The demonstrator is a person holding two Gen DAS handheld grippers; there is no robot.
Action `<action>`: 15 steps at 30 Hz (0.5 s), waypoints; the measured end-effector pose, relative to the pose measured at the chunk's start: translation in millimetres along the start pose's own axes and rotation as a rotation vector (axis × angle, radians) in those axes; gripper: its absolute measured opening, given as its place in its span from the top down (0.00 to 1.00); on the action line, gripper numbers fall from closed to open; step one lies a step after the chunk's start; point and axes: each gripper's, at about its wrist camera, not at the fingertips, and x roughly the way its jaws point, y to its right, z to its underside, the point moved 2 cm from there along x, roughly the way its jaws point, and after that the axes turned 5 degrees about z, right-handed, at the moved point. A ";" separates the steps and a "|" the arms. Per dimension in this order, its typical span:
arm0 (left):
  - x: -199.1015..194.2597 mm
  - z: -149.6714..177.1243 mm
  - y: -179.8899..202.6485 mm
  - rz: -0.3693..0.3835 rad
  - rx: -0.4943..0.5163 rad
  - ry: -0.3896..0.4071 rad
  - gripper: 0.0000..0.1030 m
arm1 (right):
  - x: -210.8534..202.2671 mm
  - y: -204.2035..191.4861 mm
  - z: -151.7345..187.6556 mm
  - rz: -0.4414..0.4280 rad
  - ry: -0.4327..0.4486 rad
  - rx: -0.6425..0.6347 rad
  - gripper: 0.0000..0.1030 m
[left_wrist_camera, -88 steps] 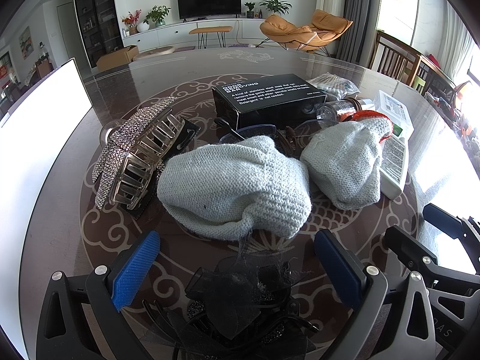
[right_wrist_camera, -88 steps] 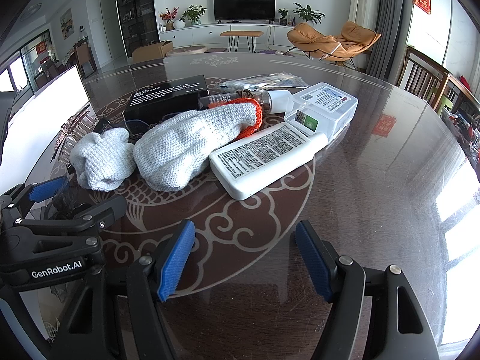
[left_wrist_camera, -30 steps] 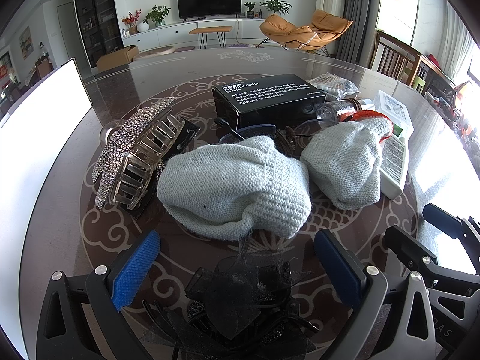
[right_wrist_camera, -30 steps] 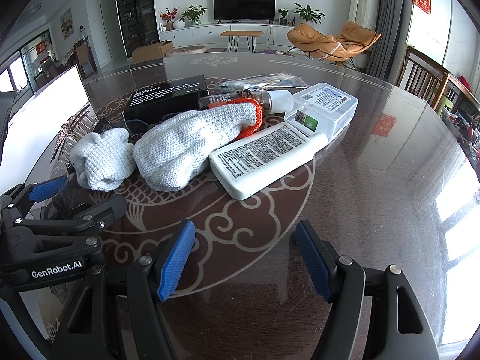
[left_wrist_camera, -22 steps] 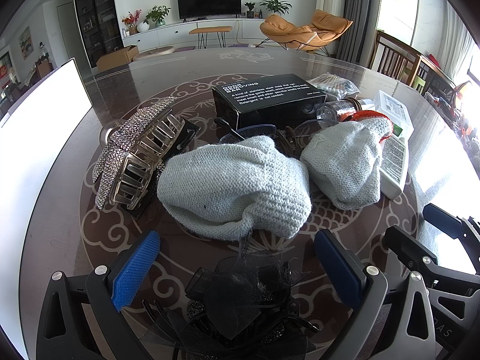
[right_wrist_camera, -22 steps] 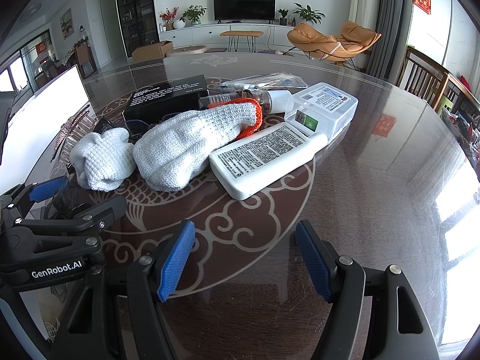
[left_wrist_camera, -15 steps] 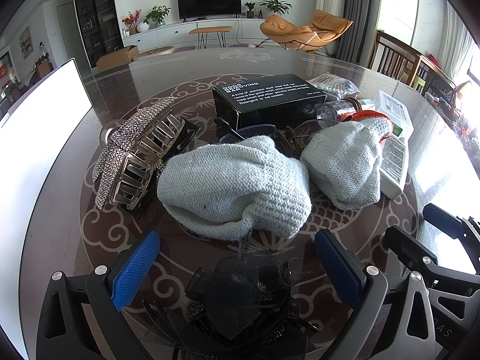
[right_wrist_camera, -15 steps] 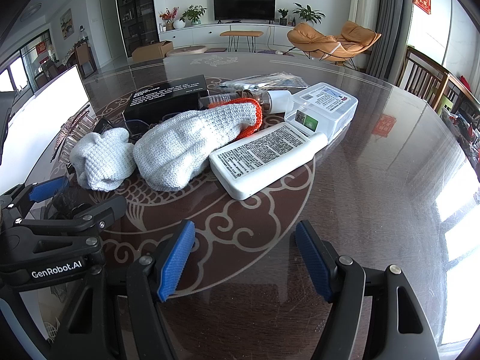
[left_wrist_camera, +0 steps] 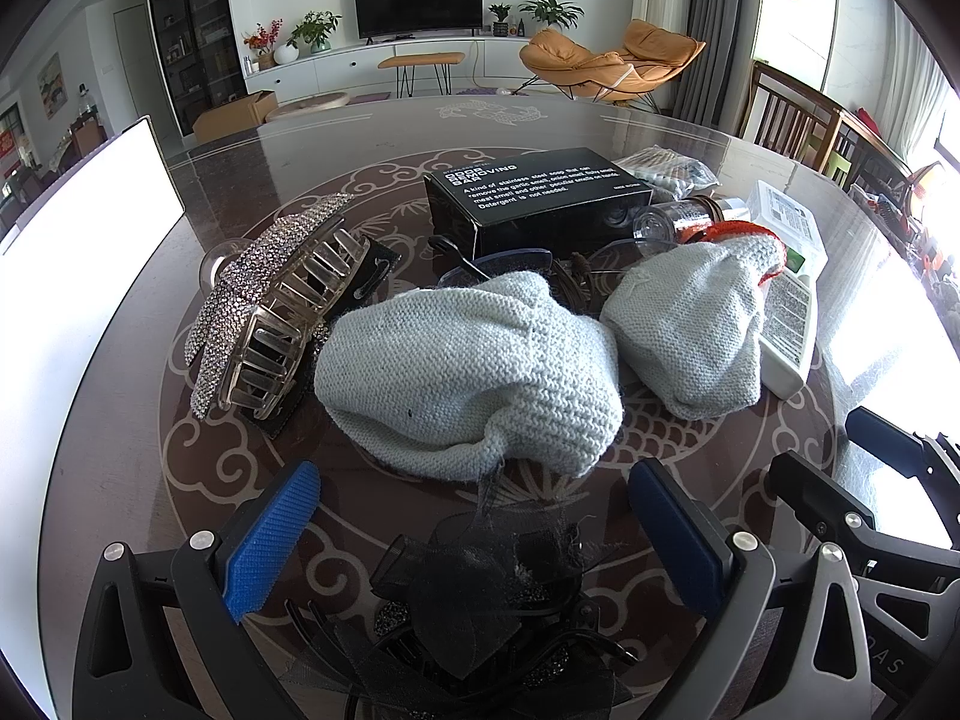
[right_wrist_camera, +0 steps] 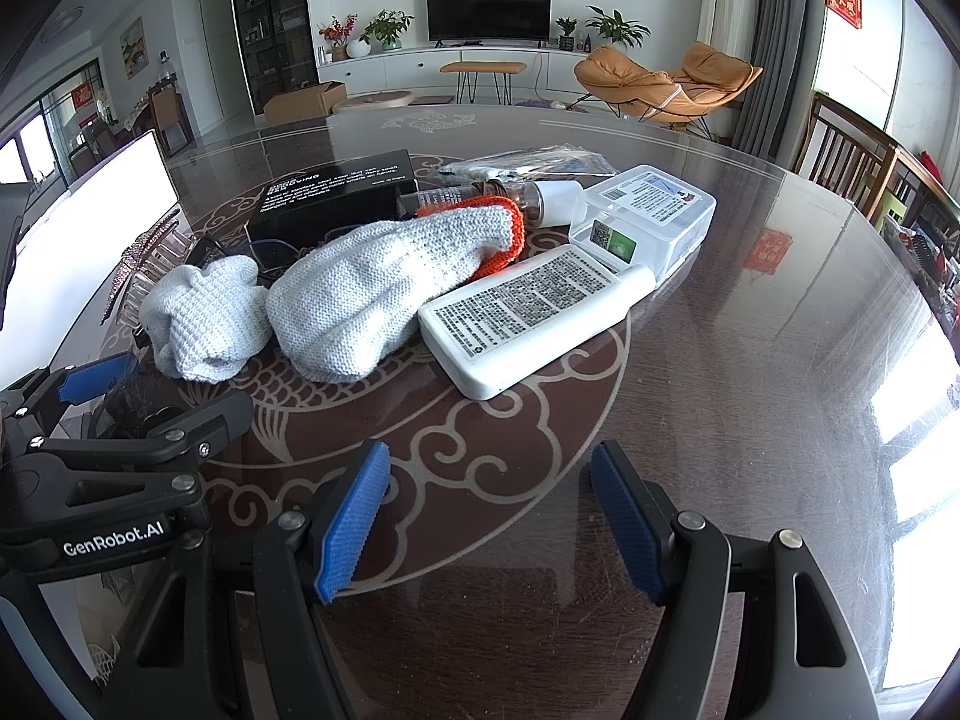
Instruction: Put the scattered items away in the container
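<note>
Scattered items lie on a dark patterned table (right_wrist_camera: 750, 360). My left gripper (left_wrist_camera: 474, 534) is open, its blue pads either side of a black mesh hair bow (left_wrist_camera: 480, 588) lying low between them. Just beyond lie a crumpled grey knit glove (left_wrist_camera: 468, 366) and a second glove with an orange cuff (left_wrist_camera: 690, 312). A rhinestone claw clip (left_wrist_camera: 270, 300) sits to the left. My right gripper (right_wrist_camera: 489, 516) is open over bare table. Ahead of it lie a white tube (right_wrist_camera: 528, 312) and the orange-cuffed glove (right_wrist_camera: 384, 282).
Behind the gloves lie a black box (left_wrist_camera: 540, 192), glasses (left_wrist_camera: 498, 264), a small bottle (left_wrist_camera: 678, 222), a clear plastic case (right_wrist_camera: 648, 216) and a plastic packet (right_wrist_camera: 528, 162). A white panel (left_wrist_camera: 72, 252) stands at the table's left edge. Chairs (right_wrist_camera: 852, 156) stand to the right.
</note>
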 end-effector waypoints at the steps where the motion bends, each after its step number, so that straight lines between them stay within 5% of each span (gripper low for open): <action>1: 0.0 0.0 0.0 0.000 0.000 0.000 0.00 | 0.0 0.0 0.0 0.000 0.000 0.000 0.31; 15: 0.7 -1.0 -0.1 0.000 0.001 0.000 0.00 | 0.0 0.4 0.2 0.000 0.000 0.000 0.31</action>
